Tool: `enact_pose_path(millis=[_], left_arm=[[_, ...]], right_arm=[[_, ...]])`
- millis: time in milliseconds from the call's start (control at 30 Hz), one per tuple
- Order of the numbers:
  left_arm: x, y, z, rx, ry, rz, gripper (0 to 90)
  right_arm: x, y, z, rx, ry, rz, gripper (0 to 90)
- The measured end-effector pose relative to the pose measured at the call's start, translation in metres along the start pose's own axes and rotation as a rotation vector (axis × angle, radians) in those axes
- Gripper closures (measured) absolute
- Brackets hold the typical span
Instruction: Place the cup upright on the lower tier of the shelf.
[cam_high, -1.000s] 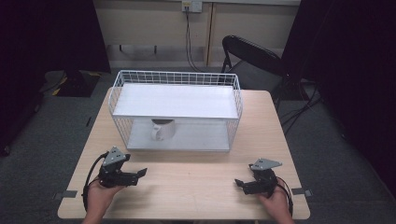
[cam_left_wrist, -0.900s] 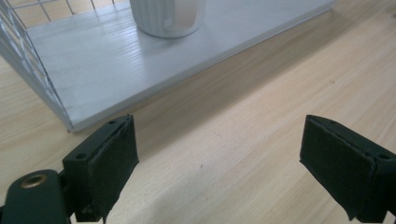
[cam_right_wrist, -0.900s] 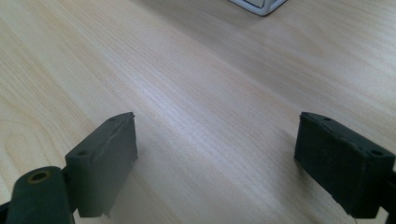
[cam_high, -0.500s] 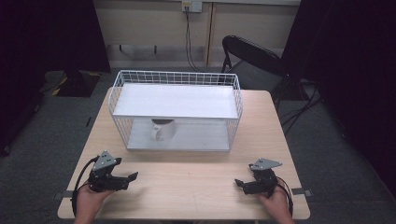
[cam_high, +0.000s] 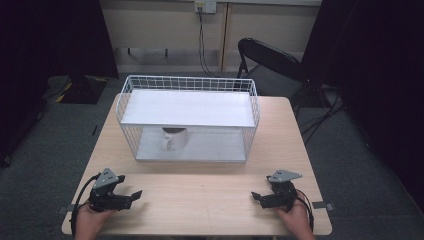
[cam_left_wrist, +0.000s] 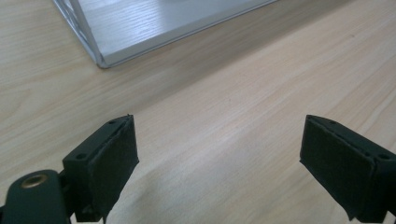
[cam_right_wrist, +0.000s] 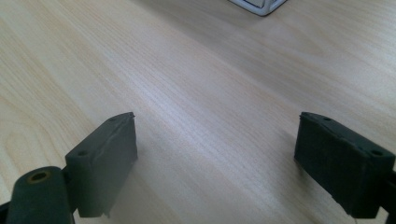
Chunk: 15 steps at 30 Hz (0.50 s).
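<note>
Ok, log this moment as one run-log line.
left gripper: open, low over table, holds nothing | right gripper: open, low over table, holds nothing | mug: inside wire rack, lower shelf, untouched

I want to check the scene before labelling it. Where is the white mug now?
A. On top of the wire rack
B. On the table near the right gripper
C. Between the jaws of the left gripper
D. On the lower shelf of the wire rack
D: the white mug stands on the lower shelf inside the wire rack, under its top board.
</note>
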<state>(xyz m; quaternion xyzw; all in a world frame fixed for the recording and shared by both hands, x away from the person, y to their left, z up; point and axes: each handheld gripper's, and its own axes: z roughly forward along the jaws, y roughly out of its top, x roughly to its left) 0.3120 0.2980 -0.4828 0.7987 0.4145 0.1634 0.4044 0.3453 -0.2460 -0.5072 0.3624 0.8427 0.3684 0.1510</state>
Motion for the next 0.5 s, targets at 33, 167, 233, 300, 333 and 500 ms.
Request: enact_pose_path(millis=[33, 167, 233, 300, 333, 500], left_arm=[[0.001, -0.001, -0.001, 0.000, 0.007, 0.005, 10.8], [0.004, -0.007, 0.001, 0.012, 0.006, -0.003, 10.8], [0.005, -0.009, 0.002, 0.027, 0.004, -0.004, 10.7], [0.007, -0.011, 0.003, 0.041, 0.012, 0.004, 10.6], [0.007, -0.012, 0.003, 0.041, 0.010, -0.005, 10.5], [0.008, -0.015, 0.003, 0.054, 0.017, -0.009, 10.5]], right_arm=[[0.000, 0.000, 0.000, 0.000, 0.000, 0.000, 12.2], [0.000, 0.000, 0.000, 0.000, 0.000, 0.000, 12.2], [0.000, 0.000, 0.000, 0.000, 0.000, 0.000, 12.2], [0.000, 0.000, 0.000, 0.000, 0.000, 0.000, 12.2], [0.000, 0.000, 0.000, 0.000, 0.000, 0.000, 12.2], [0.000, 0.000, 0.000, 0.000, 0.000, 0.000, 12.2]])
